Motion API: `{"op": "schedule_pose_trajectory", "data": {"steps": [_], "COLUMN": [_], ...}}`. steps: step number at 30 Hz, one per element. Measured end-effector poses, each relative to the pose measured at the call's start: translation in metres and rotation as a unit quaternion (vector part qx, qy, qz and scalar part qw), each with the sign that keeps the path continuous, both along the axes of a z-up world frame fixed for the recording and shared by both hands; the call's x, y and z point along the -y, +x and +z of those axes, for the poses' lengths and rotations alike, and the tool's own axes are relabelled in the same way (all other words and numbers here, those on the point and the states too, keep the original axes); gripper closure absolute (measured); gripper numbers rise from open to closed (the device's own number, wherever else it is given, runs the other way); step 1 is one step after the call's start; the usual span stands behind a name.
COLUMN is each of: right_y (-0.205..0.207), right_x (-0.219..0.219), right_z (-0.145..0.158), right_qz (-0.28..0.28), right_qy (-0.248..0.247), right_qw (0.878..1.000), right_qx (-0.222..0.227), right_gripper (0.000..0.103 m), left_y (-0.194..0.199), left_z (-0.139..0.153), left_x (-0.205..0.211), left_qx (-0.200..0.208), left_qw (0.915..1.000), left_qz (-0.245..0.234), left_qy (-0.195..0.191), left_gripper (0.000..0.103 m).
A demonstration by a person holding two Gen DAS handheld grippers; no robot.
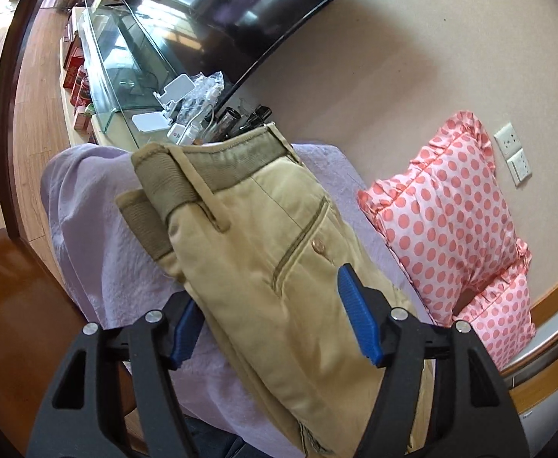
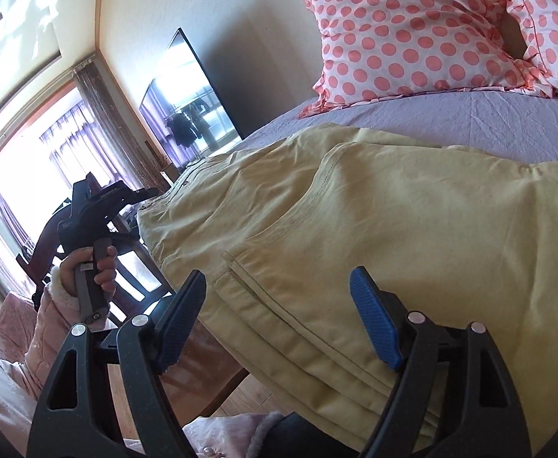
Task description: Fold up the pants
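Observation:
Khaki pants (image 1: 263, 236) lie on a lavender bedspread (image 1: 99, 244), folded lengthwise with the waistband at the far end and a back pocket with a button facing up. My left gripper (image 1: 267, 320) is open, its blue pads on either side of the pants' near edge, above the fabric. In the right wrist view the pants (image 2: 355, 221) spread across the bed, with the leg hems stacked near the front edge. My right gripper (image 2: 279, 320) is open over those hems. The left gripper (image 2: 99, 202), held in a hand, shows at the left near the waistband.
Two pink polka-dot pillows (image 1: 447, 221) lean against the wall beside the pants (image 2: 412, 30). A TV (image 1: 241, 11), a glass shelf (image 1: 126, 57) and small clutter stand beyond the bed. A wooden chair (image 2: 134, 267) stands by the bed's edge.

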State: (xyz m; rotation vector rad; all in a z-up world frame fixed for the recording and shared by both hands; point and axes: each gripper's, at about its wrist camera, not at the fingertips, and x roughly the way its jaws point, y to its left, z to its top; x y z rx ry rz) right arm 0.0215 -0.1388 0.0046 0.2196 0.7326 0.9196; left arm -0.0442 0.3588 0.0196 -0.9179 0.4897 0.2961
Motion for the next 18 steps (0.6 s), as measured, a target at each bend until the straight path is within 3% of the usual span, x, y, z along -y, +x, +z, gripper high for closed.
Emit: {"op": "schedule_pose_trajectory", "data": {"steps": [1,2,3,4,8,10,12,14,18], "right_y": [0.0,0.0,0.001,0.002,0.004,0.005,0.004,0.002,-0.008], "right_x": [0.003,0.006,0.01,0.016,0.054,0.079,0.108,0.139,0.198], "right_z": [0.0,0.001,0.001,0.002,0.012,0.018,0.024,0.029,0.032], "right_qz": [-0.003,-0.005,-0.01,-0.017,-0.067,-0.104,-0.149,-0.196,-0.284], "right_qy": [0.002,0.004,0.005,0.006,0.028,0.038,0.041,0.046,0.07], "right_qw": [1.0,1.0,1.0,1.0,0.997,0.993,0.987,0.979,0.955], "right_qx": [0.001,0.002,0.004,0.006,0.019,0.028,0.039,0.046,0.042], "right_gripper": [0.023,0.023,0.023,0.023,0.023,0.02,0.019,0.019,0.018], "left_y": [0.003,0.008,0.012,0.017,0.024,0.033,0.043,0.052,0.068], "left_z": [0.0,0.001,0.003,0.009,0.061,0.092,0.118,0.136,0.132], "left_x": [-0.004,-0.005,-0.002,0.005,0.053,0.093,0.144,0.202,0.32], "left_qx": [0.0,-0.003,-0.021,-0.03,0.004,0.028,0.055,0.084,0.123], "left_qw": [1.0,0.9999,0.9991,0.9977,0.9859,0.975,0.9583,0.9363,0.8806], "left_qz": [0.008,0.01,0.015,0.012,-0.03,-0.07,-0.128,-0.199,-0.367], "left_qy": [0.0,0.01,0.033,0.059,0.165,0.209,0.25,0.277,0.274], "left_gripper": [0.047,0.07,0.085,0.092,0.096,0.096,0.096,0.096,0.095]}}
